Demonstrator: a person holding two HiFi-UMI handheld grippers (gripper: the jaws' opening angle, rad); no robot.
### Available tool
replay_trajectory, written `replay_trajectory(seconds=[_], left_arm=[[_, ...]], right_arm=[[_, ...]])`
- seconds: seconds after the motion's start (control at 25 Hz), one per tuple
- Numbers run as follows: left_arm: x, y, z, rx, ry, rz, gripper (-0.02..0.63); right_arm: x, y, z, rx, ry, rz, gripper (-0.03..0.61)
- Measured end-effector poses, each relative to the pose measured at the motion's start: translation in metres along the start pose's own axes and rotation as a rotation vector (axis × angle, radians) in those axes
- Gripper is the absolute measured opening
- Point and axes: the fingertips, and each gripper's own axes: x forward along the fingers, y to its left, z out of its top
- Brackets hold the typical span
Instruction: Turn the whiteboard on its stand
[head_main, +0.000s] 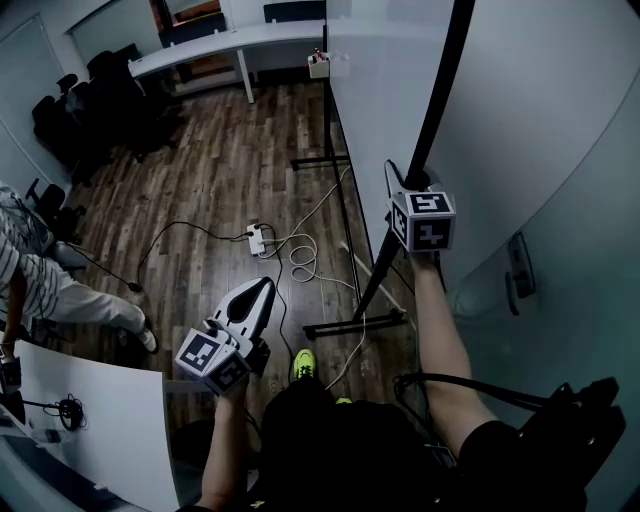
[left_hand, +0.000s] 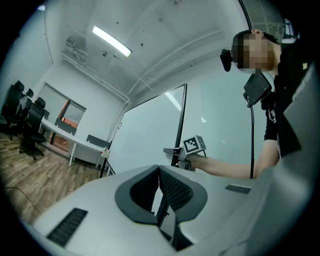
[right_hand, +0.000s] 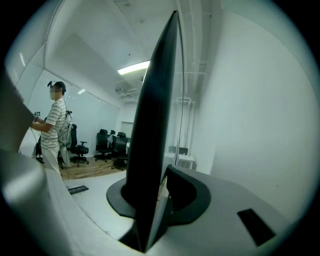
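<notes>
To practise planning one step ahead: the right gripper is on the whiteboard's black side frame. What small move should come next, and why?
Probably swing the right gripper gently sideways, keeping its hold. Its jaws sit closed on the frame, so the whiteboard should start turning on its stand. The left gripper is shut, empty and apart from the board.

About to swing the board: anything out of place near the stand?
Yes. Loose cables from a power strip sprawl over the floor, and one crosses the stand's foot; it might snag as the whiteboard turns.
</notes>
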Motion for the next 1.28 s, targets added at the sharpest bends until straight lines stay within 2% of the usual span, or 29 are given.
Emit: replay_trajectory(seconds=[0.2, 0.44, 0.8, 1.0, 1.28], left_arm=[[-0.021, -0.009, 0.01, 0.015, -0.015, 0.015, -0.006], [-0.035, -0.014, 0.02, 0.027, -0.043, 0.023, -0.006], [-0.027, -0.056, 0.028, 0.047, -0.078, -0.053, -0.006], [-0.033, -0.075, 0.027, 0.055, -0.084, -0.068, -0.006], [-0.034, -0.104, 0.022, 0.056, -0.097, -0.099, -0.006]], right_arm=[[-0.005, -0.003, 0.002, 0.025, 0.01, -0.059, 0.069], [-0.019, 0.002, 0.004, 0.039, 0.007, -0.069, 0.063], [-0.057, 0.009, 0.002, 0.039, 0.01, -0.068, 0.063], [-0.09, 0.012, 0.004, 0.072, -0.014, -0.065, 0.06], [-0.127, 0.017, 0.0, 0.045, -0.007, -0.064, 0.061]])
